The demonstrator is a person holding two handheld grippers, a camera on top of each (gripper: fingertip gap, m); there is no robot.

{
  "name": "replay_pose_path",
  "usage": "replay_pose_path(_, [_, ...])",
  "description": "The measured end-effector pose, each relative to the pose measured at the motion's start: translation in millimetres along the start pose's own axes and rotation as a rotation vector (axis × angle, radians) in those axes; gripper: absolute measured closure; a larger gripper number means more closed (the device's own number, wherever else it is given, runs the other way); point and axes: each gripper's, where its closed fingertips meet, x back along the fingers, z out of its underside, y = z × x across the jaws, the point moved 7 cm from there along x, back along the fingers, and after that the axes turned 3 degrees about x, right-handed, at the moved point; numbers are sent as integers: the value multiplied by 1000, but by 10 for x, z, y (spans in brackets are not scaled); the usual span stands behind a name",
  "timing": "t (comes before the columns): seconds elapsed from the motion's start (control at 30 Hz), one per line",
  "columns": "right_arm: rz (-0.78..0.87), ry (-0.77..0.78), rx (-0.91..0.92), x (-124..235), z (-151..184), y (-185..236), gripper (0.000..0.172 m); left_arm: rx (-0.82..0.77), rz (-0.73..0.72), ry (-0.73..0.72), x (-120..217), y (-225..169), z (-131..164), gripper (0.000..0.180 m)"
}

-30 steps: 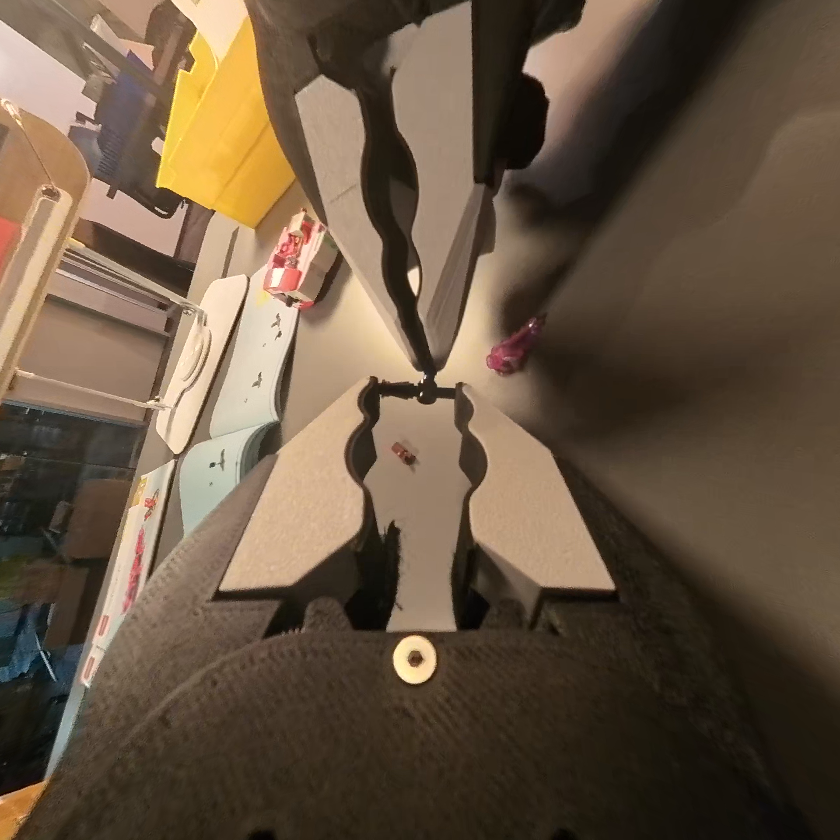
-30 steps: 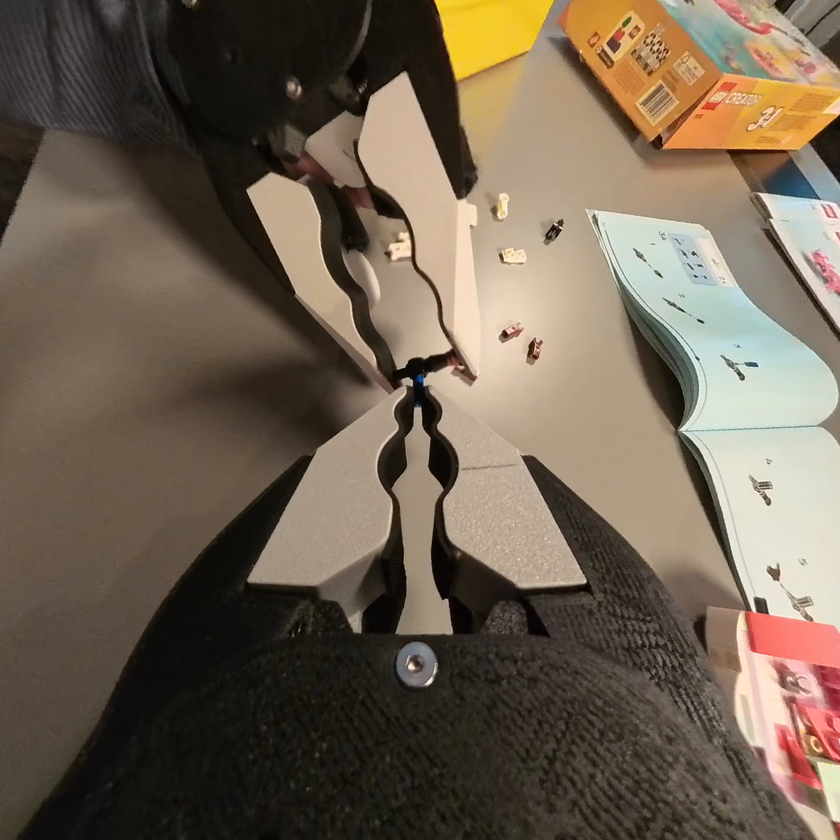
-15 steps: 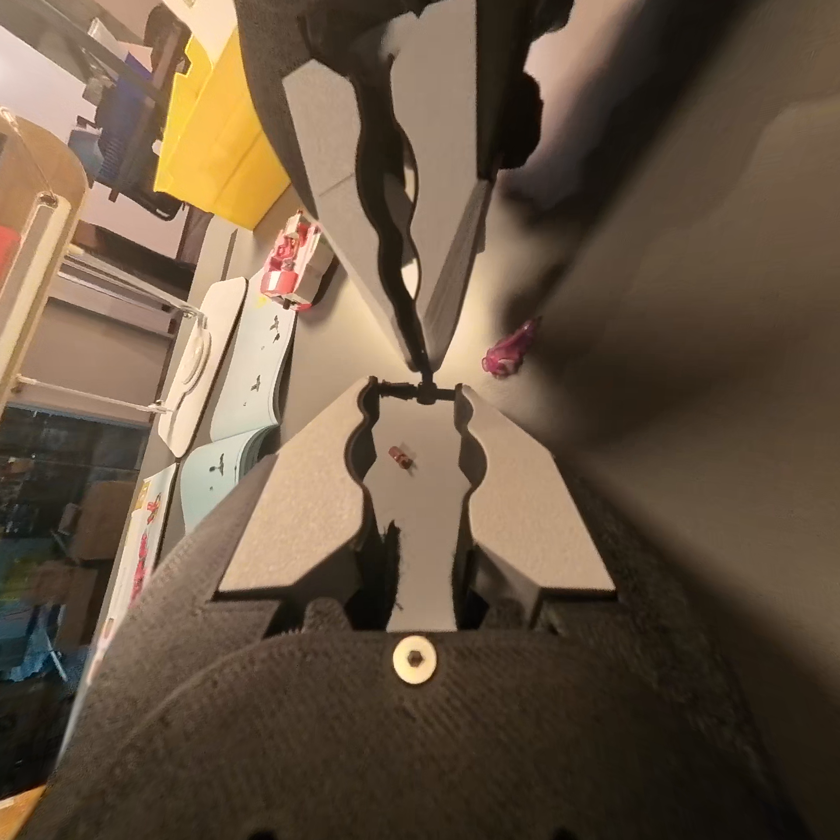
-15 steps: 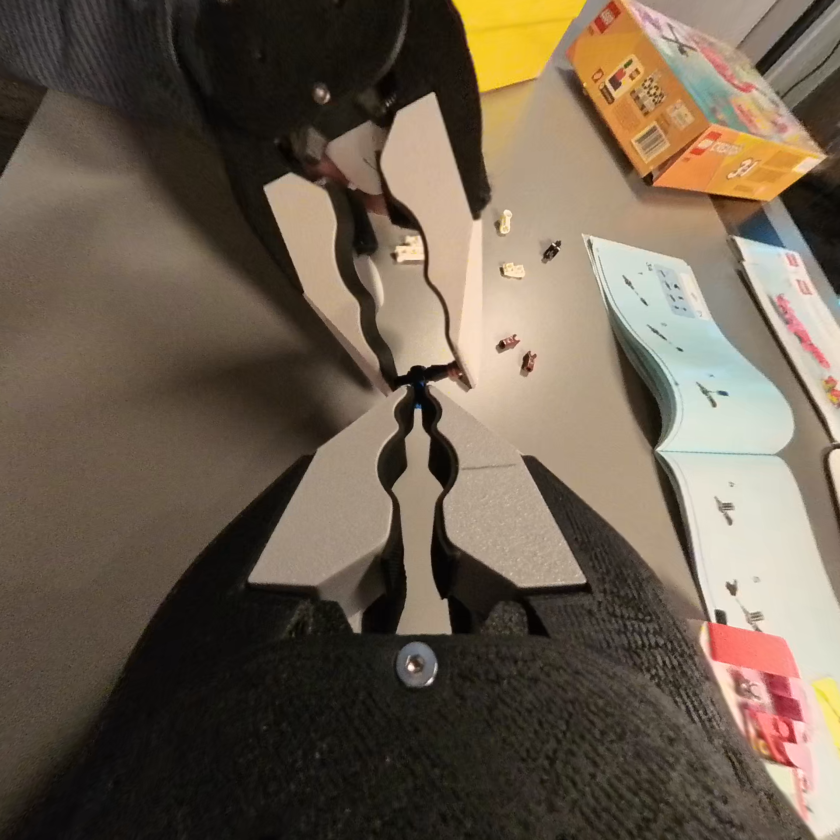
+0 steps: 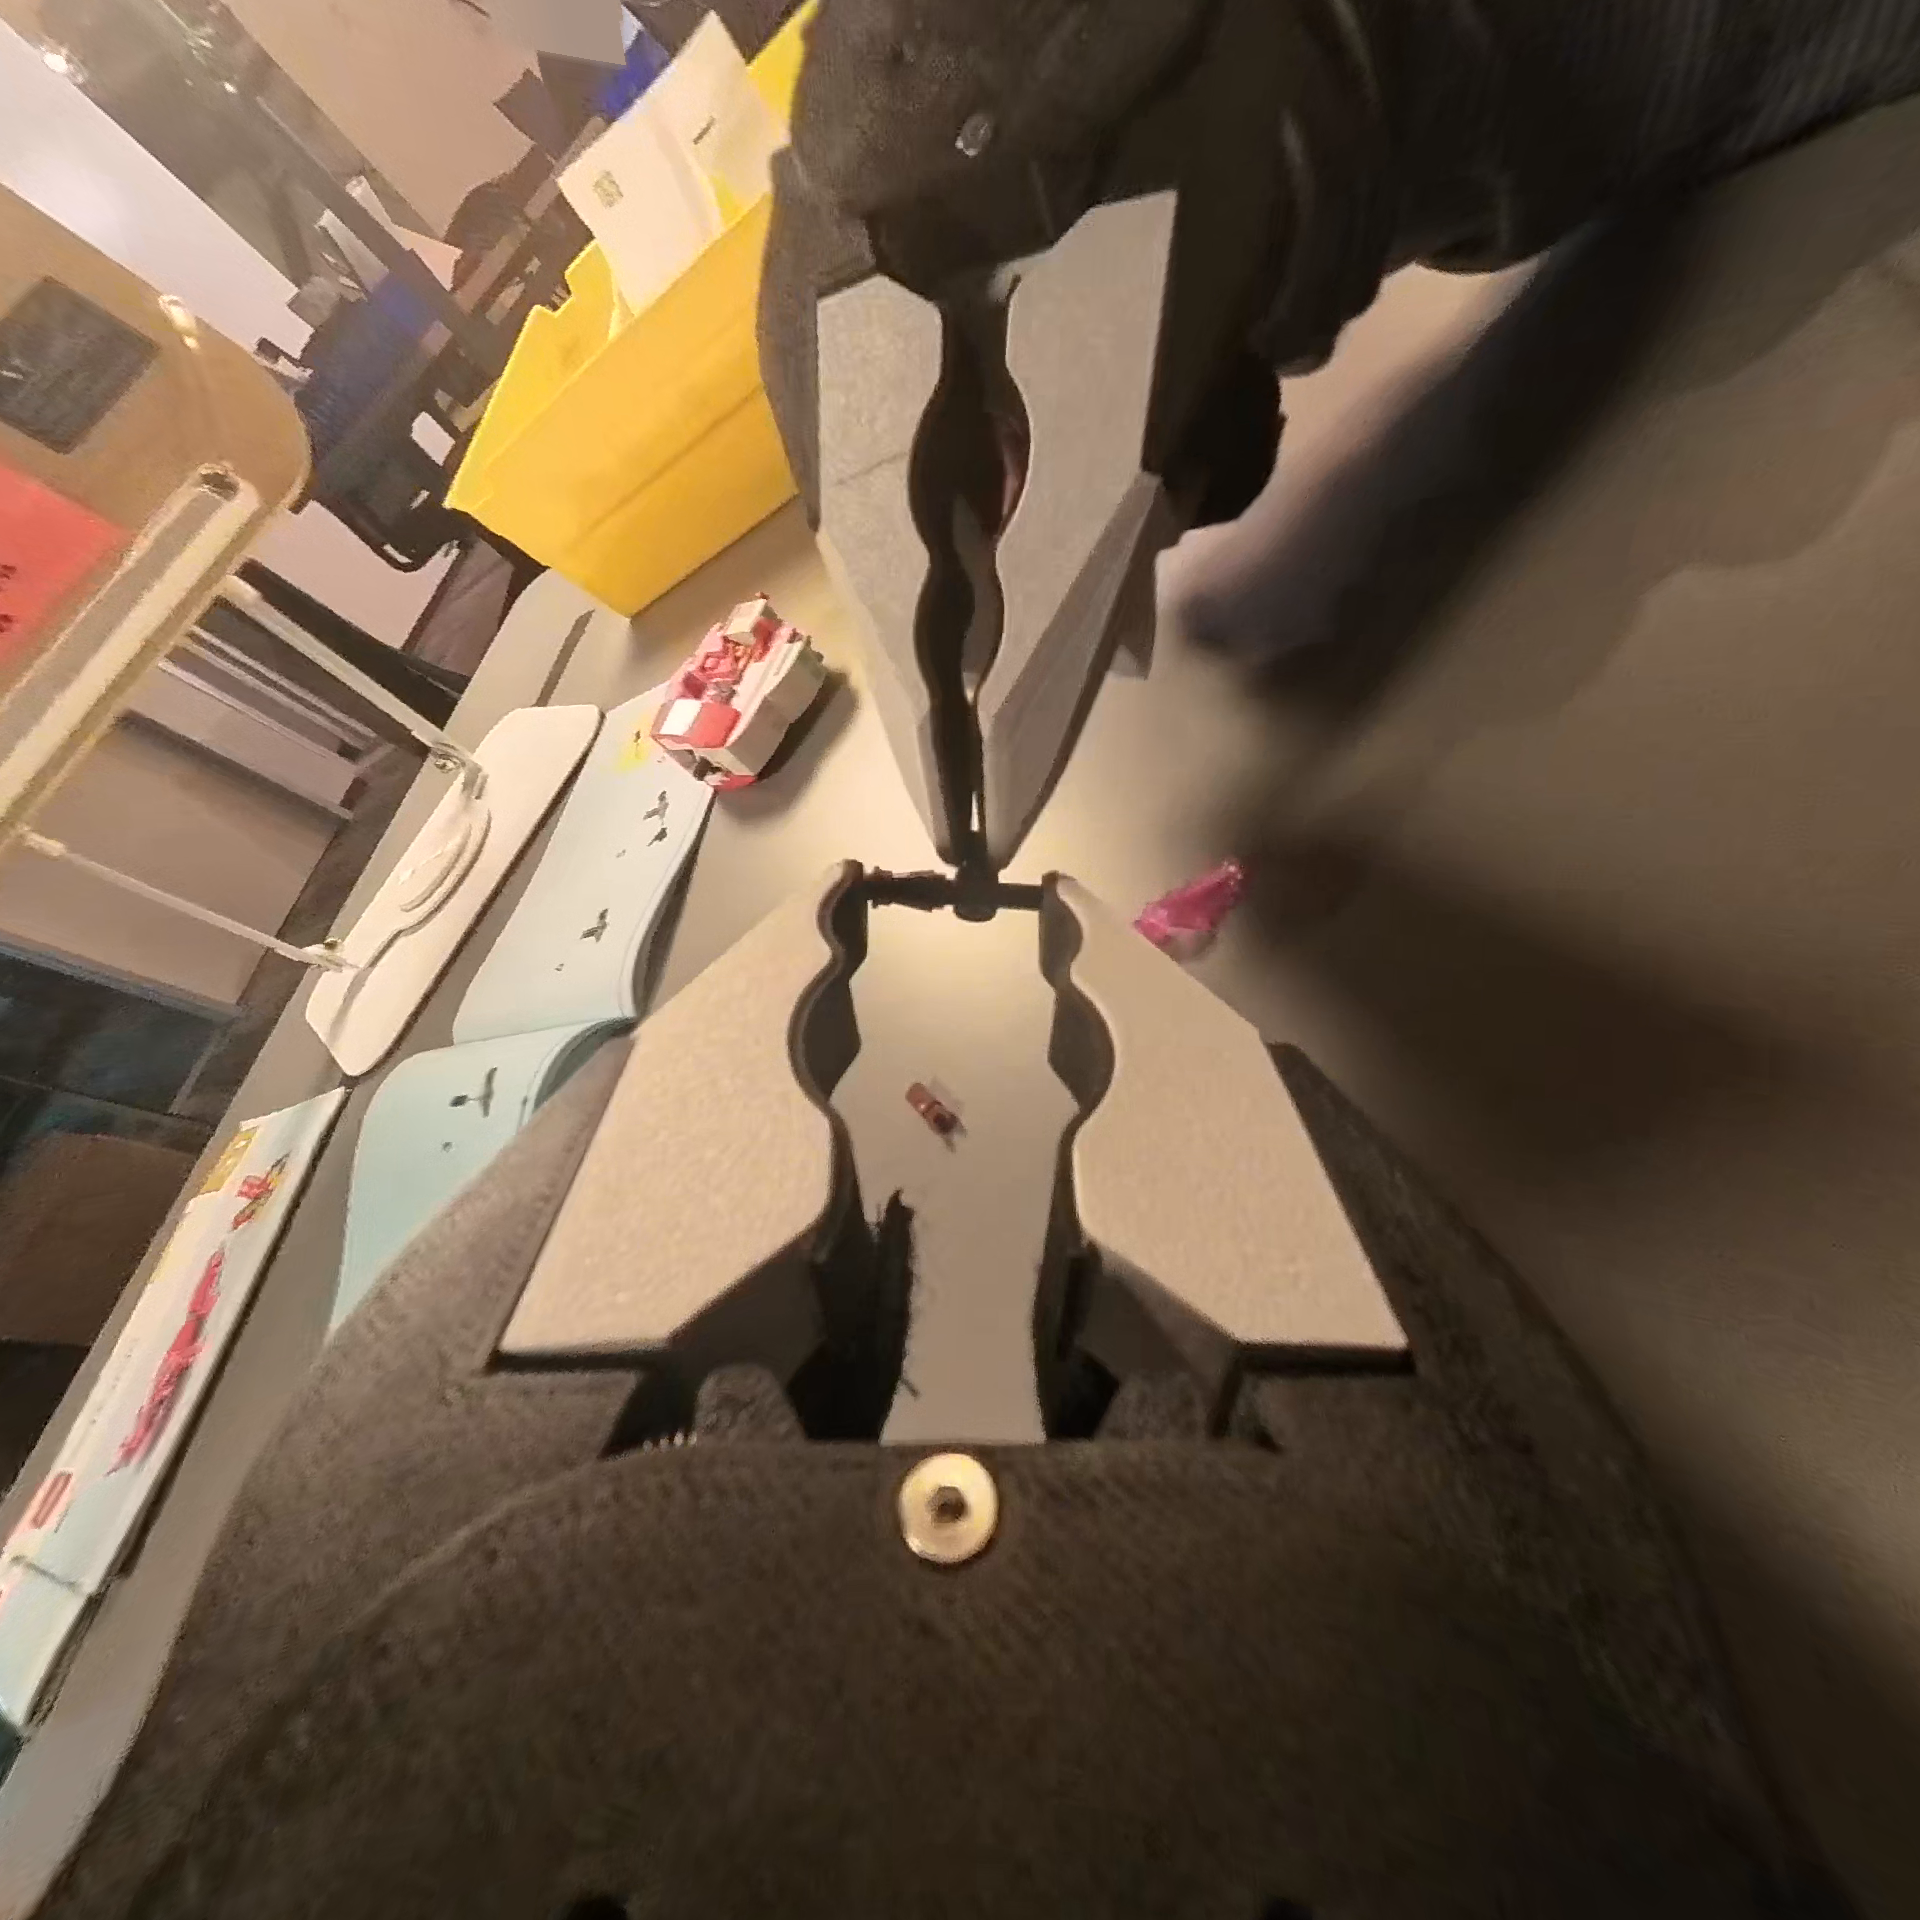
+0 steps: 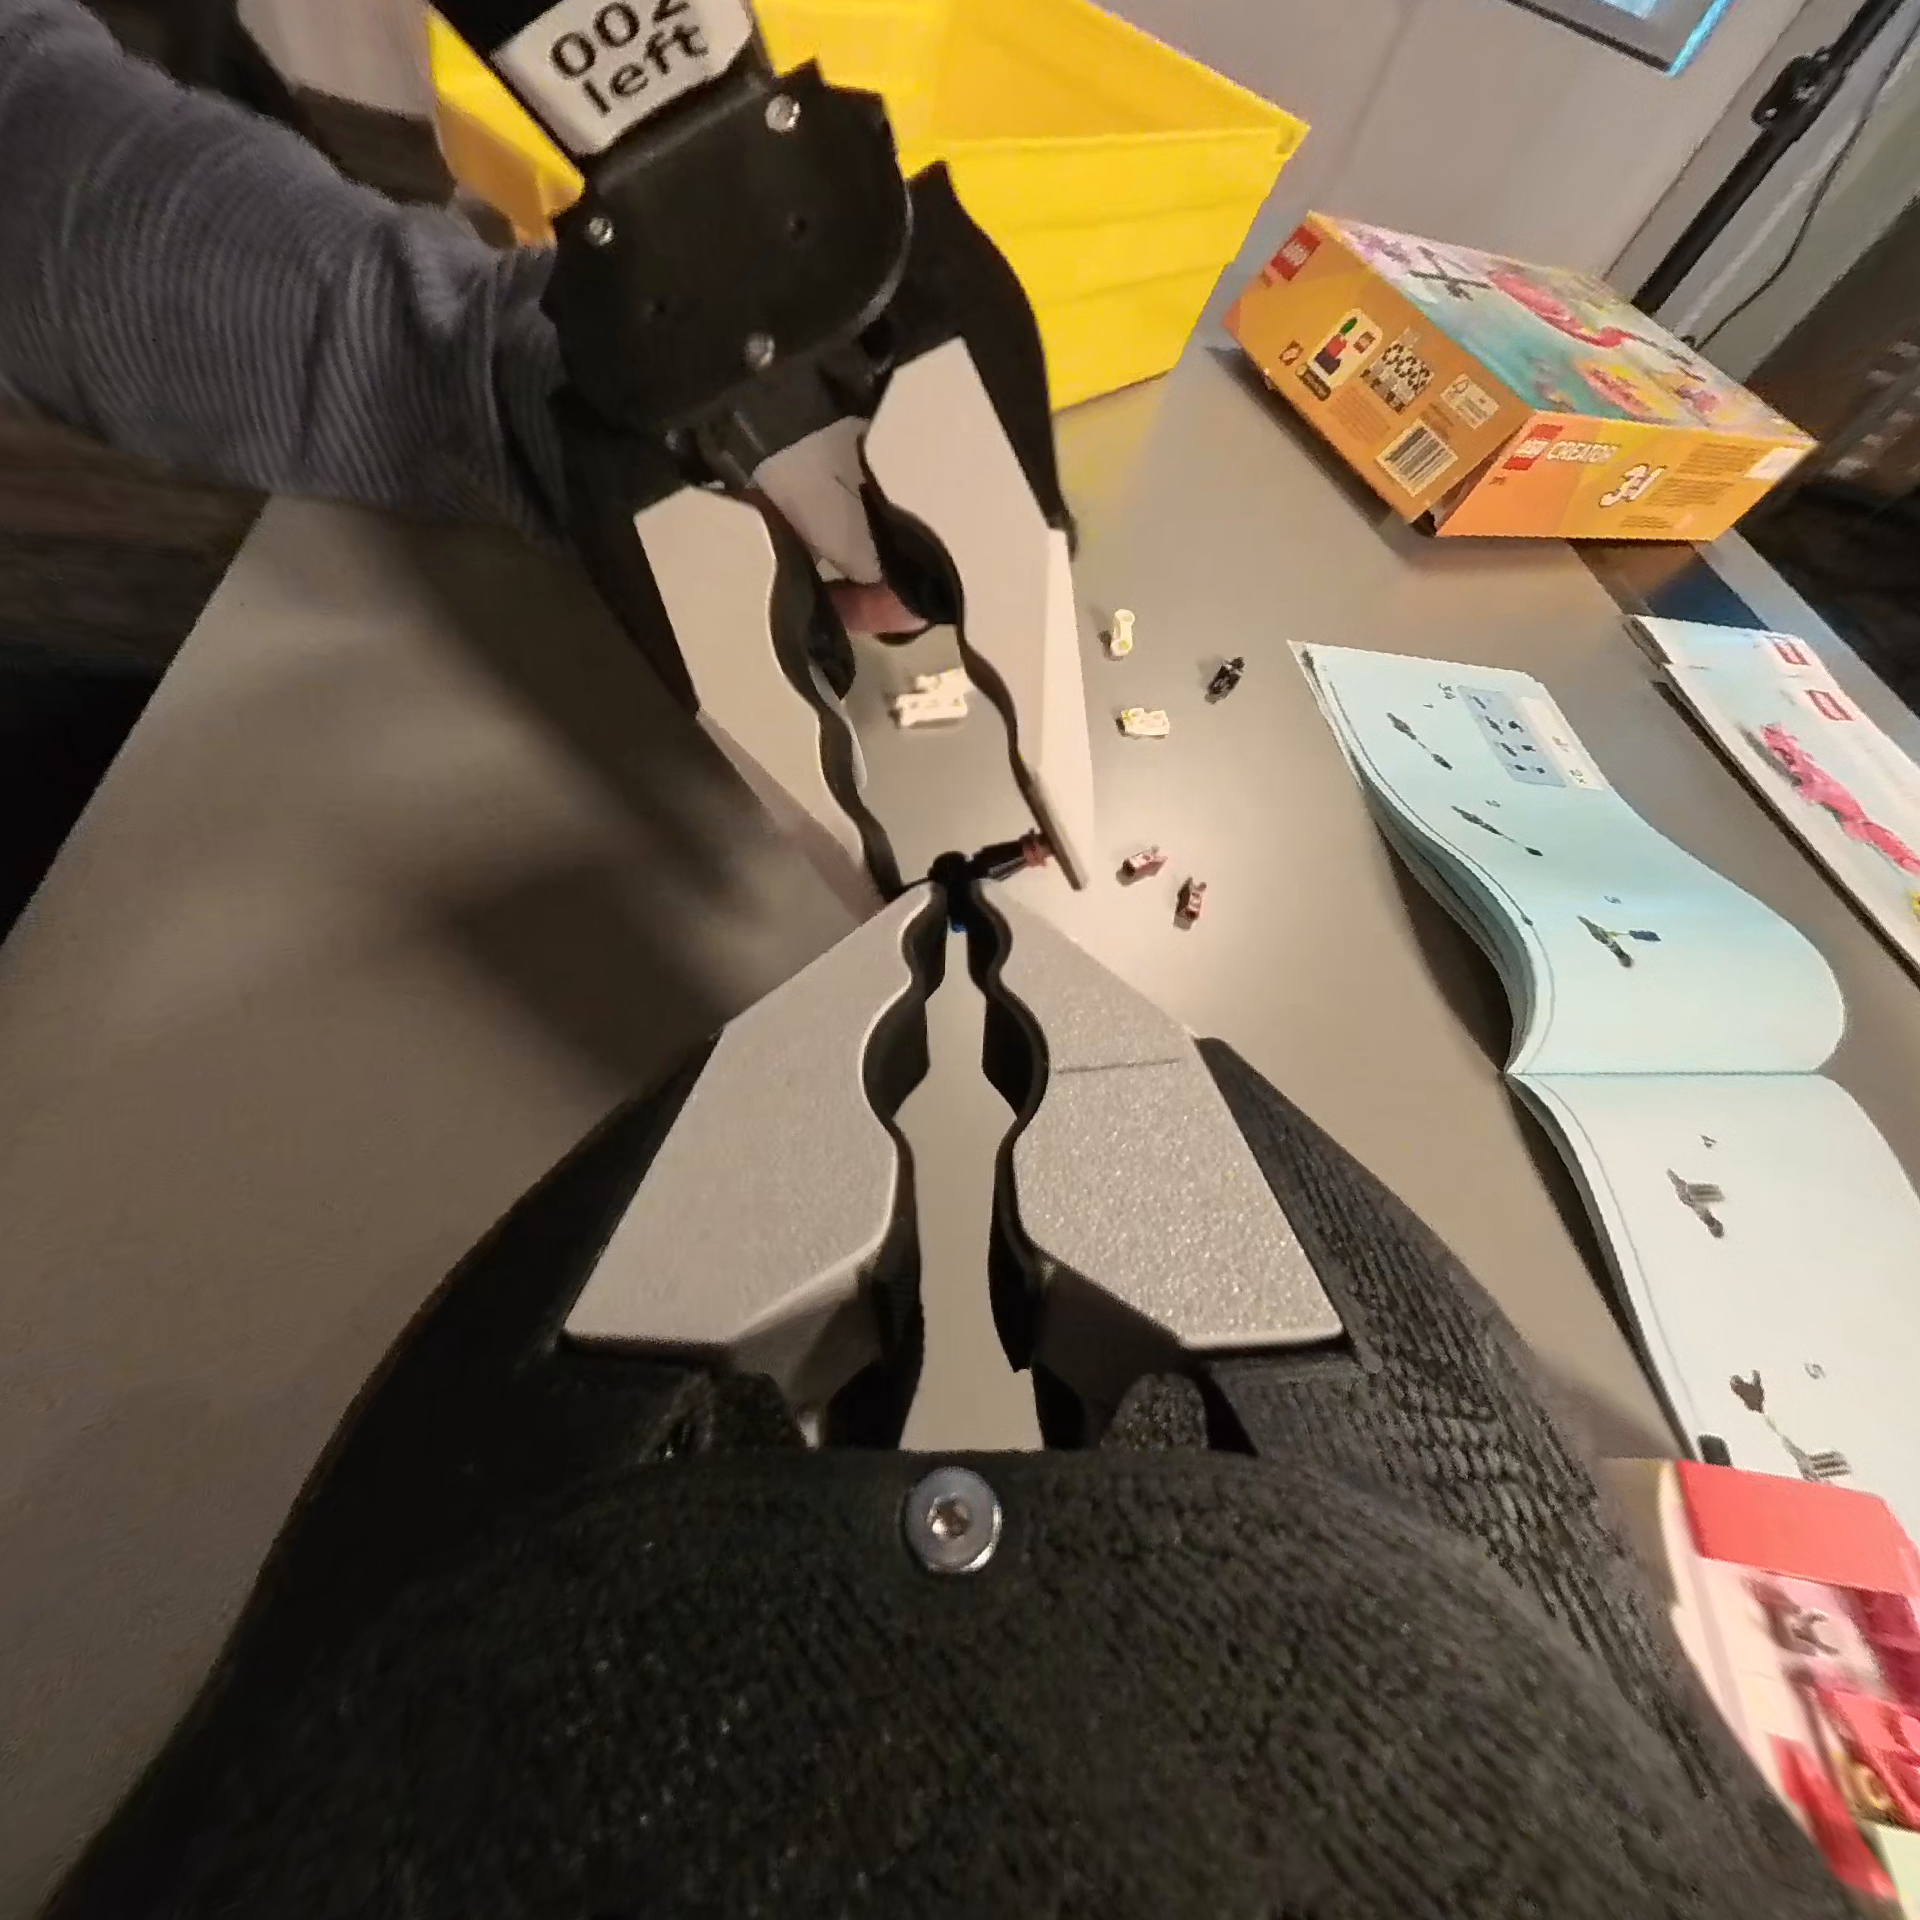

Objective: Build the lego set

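A slim black axle piece (image 5: 951, 891) spans crosswise between the left gripper's (image 5: 951, 896) fingertips, clamped end to end above the grey table (image 6: 364, 935). The right gripper (image 6: 951, 914) meets it head-on from the far side, its tips closed on the black joint at mid-length; a tiny blue bit shows there.

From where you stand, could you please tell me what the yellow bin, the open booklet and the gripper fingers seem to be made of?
The yellow bin looks like moulded plastic: smooth, evenly coloured walls with a faint sheen. The open booklet is paper: thin stacked pages that curve at the spine, printed pale blue, matte. The gripper fingers look like hard grey plastic with a grainy, speckled matte surface, possibly printed; I cannot be sure.
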Motion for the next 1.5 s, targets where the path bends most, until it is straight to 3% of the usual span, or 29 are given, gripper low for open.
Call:
replay_pose_path(0.2, [63, -73, -125, 65, -23, -142, 150, -11, -188, 43, 19, 146, 35, 148])
replay_pose_path(0.4, [276, -104, -293, -72, -73, -236, 135, -118, -433, 156, -26, 235, -2, 148])
replay_pose_path(0.63, [431, -58, -261, -159, -99, -178, 150, -257, -501, 213, -107, 165, -72, 148])
replay_pose_path(0.97, [419, -42, -299, -147, -95, -205, 157, -404, -578, 265, -130, 120, -84, 148])
replay_pose_path(1.1, [425, -27, -263, -131, -62, -222, 157, -331, -543, 232, -143, 126, -64, 144])
replay_pose_path(1.23, [492, 98, -90, -24, 79, -346, 157, -236, -526, 218, -81, 183, -16, 123])
replay_pose_path(1.33, [480, 287, 132, 40, 260, -386, 157, -116, -606, 312, 83, 391, 113, 96])
replay_pose_path(1.4, [406, 369, 220, 34, 327, -324, 158, -18, -689, 277, 268, 535, 126, 99])
replay_pose_path(1.5, [292, 429, 222, -18, 361, -211, 157, 129, -779, 116, 524, 670, 50, 107])
